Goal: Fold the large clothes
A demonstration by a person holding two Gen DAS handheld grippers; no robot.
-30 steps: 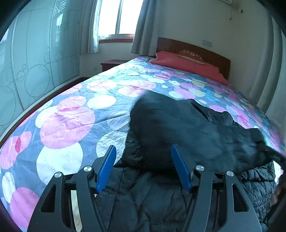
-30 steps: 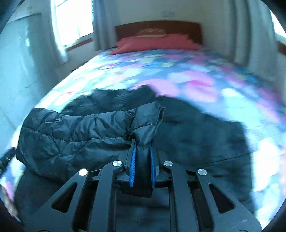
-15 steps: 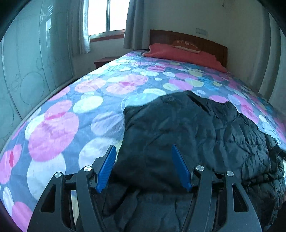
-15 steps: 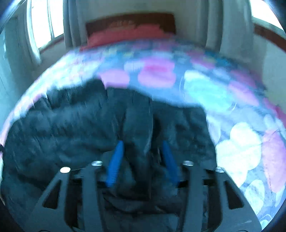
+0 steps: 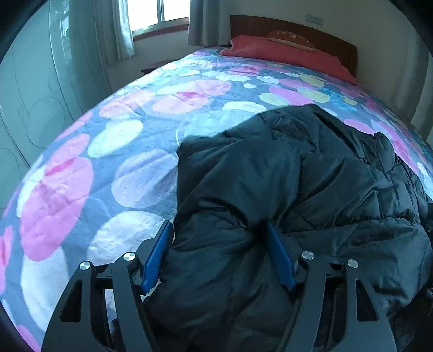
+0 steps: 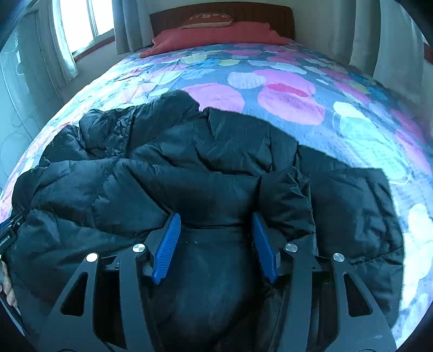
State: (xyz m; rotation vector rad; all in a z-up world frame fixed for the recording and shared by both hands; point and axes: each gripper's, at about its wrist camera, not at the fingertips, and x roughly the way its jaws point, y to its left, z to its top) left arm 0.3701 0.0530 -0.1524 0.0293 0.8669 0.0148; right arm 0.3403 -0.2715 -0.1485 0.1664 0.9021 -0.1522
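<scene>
A black quilted puffer jacket [image 5: 297,176] lies bunched on the bed, one padded layer folded over another. My left gripper [image 5: 218,224] hangs low over the jacket's left part. Its jaws are opening, and a puffy roll of the jacket sits between the blue pads [image 5: 159,251]. In the right wrist view the same jacket [image 6: 189,162] spreads across the near bed. My right gripper [image 6: 216,216] stands open above the jacket's middle, with dark fabric below and between its fingers but not clamped.
The bed cover [image 5: 108,135] has pink, white and blue circles and lies bare to the left and beyond the jacket. A red pillow [image 6: 216,35] lies by the wooden headboard [image 6: 270,13]. A pale wardrobe [image 5: 32,94] stands on the left. A hand [image 6: 6,287] shows at the left edge.
The right gripper, shut on a fold of the jacket a second ago, has let it go and now stands open. Both grippers have come down closer to the jacket, which now lies settled.
</scene>
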